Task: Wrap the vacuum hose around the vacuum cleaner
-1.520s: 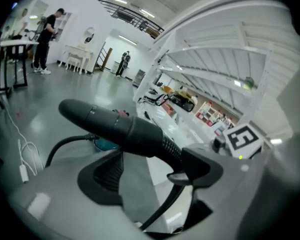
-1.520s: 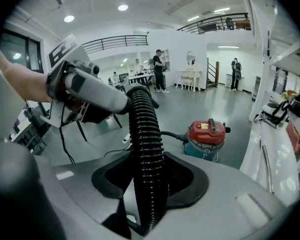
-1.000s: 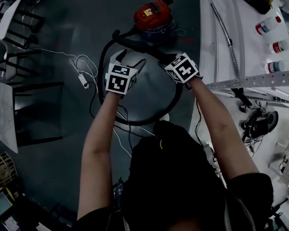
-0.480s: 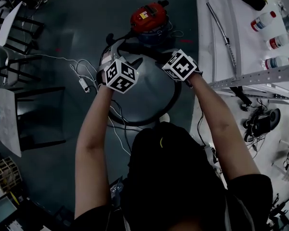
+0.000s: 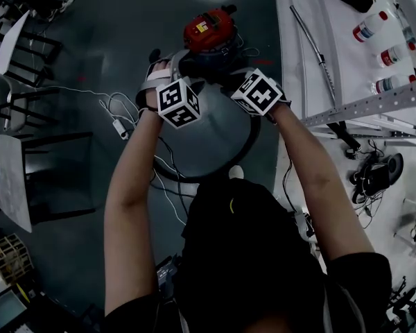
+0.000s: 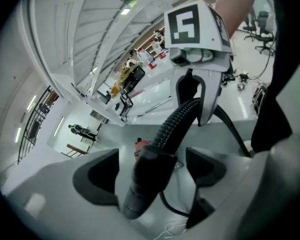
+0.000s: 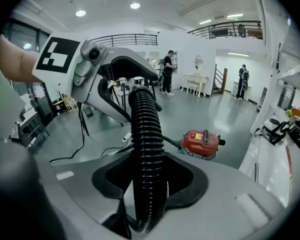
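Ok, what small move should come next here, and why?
Probably close the left gripper on the smooth end cuff of the black ribbed vacuum hose. Its fingers have just been opening and stand clear of the cuff between them, so only the right gripper clamps the hose, not yet wrapped around the red vacuum cleaner.

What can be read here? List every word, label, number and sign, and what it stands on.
No text is legible.
Vacuum cleaner label: too small to read.
Bottles labels: blurred.
Marker cubes: black-and-white patterns, no words.
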